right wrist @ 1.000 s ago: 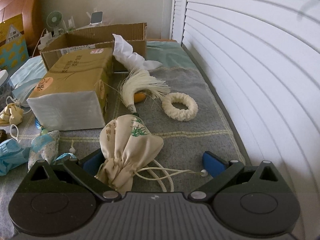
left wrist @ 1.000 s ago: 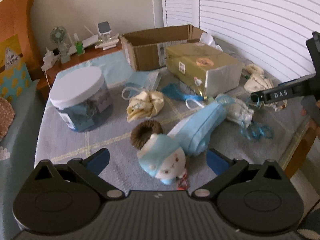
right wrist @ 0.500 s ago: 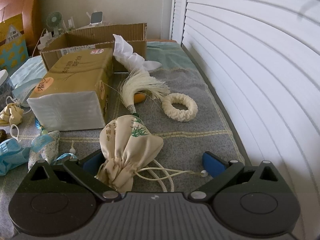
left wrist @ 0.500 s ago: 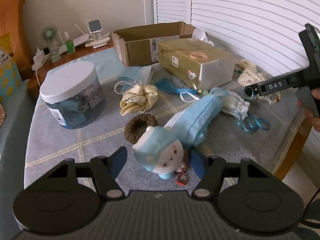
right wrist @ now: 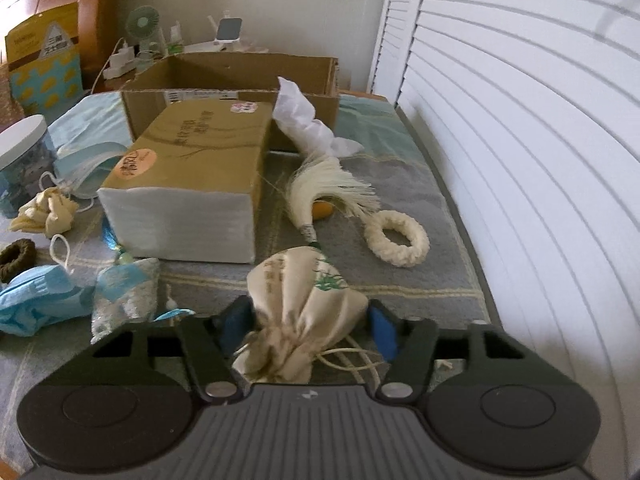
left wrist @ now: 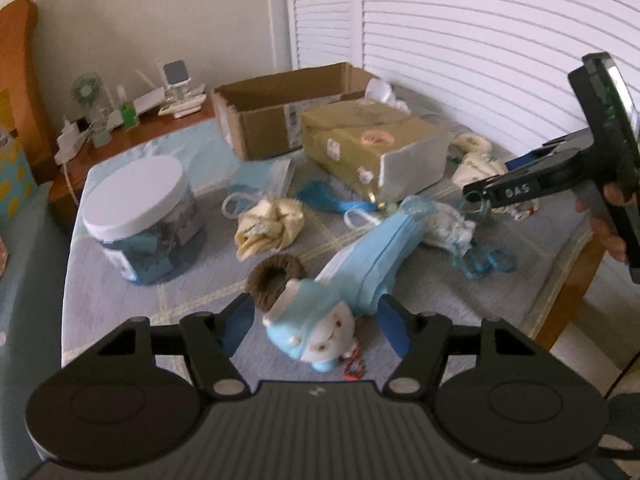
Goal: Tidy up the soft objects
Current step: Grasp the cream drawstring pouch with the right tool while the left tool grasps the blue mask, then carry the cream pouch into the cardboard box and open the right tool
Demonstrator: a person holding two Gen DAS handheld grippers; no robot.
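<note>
Closing right gripper jaws around wrinkled cream pouch on grey cloth; left gripper half-narrowed, flanking rounded blue plush, contact unclear. Ribbed cream ring showing clearly only rightward.

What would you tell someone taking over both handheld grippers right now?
Left gripper: jaws flank the plush toy; firm contact unclear.
Right gripper: jaws closing, cream pouch between them, pads at its sides.
Both items lie on the table; the open cardboard box stands behind.
Done: nothing visibly sorted yet.
Left: finish both grasps, then likely the brown scrunchie, blue mask and white tassel.
</note>
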